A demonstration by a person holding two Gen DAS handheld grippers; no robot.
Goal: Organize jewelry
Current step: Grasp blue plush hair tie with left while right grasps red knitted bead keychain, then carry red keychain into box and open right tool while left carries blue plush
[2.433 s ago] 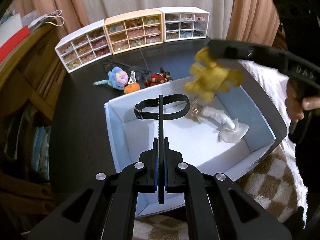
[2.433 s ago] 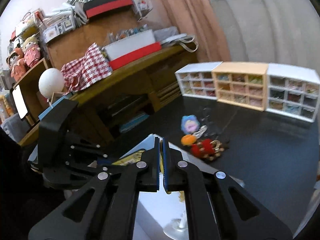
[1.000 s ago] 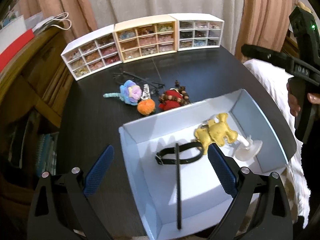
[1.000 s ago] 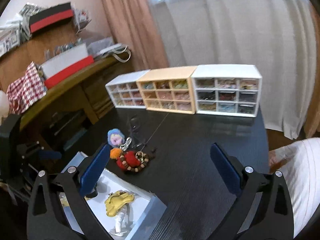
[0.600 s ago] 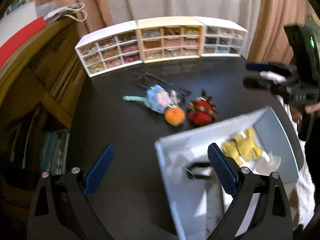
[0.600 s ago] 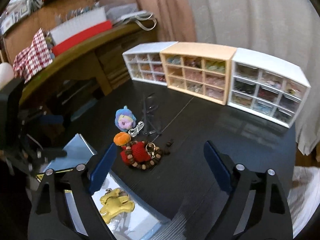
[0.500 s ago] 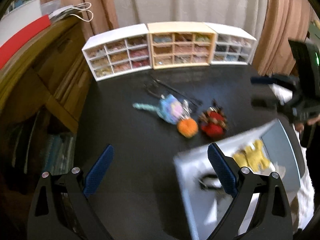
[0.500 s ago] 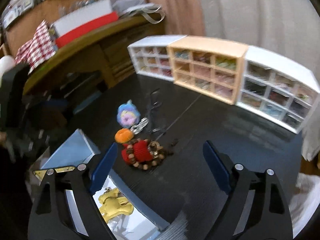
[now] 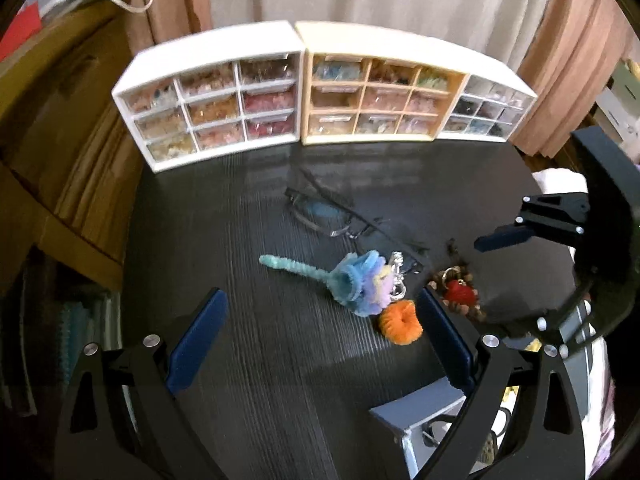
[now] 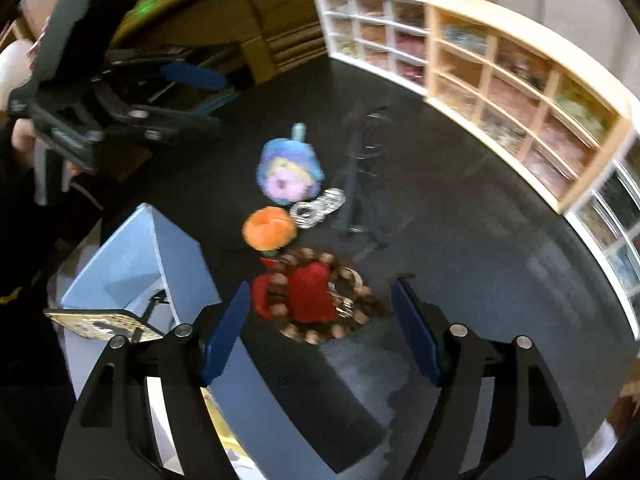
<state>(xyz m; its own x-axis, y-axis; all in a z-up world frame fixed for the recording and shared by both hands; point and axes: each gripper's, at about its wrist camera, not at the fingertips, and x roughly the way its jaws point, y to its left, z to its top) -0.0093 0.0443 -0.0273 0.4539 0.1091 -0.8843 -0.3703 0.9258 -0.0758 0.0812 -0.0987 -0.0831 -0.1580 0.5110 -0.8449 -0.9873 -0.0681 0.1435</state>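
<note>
A red knit charm ringed by a wooden bead bracelet lies on the black table. My right gripper points down at it, jaws closing, the charm between the blue pads but untouched. Beside it lie an orange pom-pom, a silver clasp and a blue-and-purple fuzzy flower. My left gripper hangs open and empty just short of the flower and the pom-pom. The red charm shows under the right gripper.
A white open box stands at the table's near edge, with a black strap and yellow pieces partly visible inside. Dark-framed glasses lie mid-table. White, beige and white drawer units line the back. Wooden shelving flanks the left.
Both grippers left the box and moved over the charms on the table. The right one tipped down over the red charm and its jaws narrowed. The box slid to the lower right of the left view.
</note>
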